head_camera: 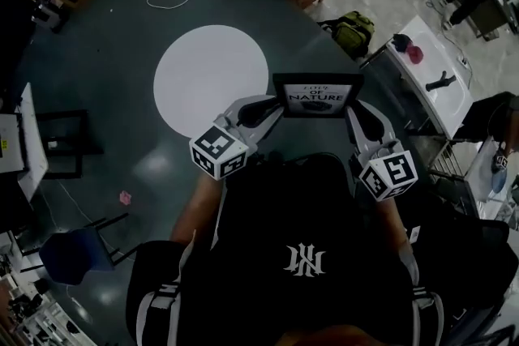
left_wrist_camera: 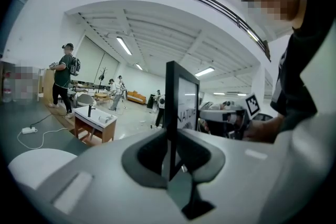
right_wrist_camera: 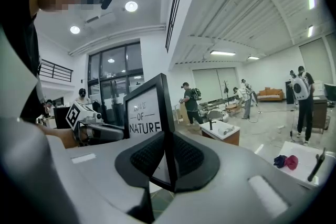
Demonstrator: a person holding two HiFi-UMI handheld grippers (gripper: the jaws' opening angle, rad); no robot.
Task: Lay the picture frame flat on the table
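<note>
The frame point(head_camera: 318, 96) is up in the air, held between both grippers out in front of the person point(head_camera: 304, 255), over the dark floor point(head_camera: 113, 53). The left gripper point(head_camera: 272, 111) has its left edge and the right gripper point(head_camera: 350, 111) has its right edge. From the head view you're looking down at the printed face, which reads "OF NATURE". A white circle point(head_camera: 211, 81) on the floor sits just to its left.

In the left gripper view the jaws are pinched narrow onto the frame's thin black side, and the frame stands upright between them. The right gripper view shows the same thing: jaws closed tight on the black border, with the print facing this side.

It isn't on any desk. The nearest one is a white desk point(head_camera: 444, 97) off to the right, well apart from the frame. There's a black tool point(head_camera: 440, 80) on it and a red and blue cloth point(head_camera: 409, 53) near its far end.
</note>
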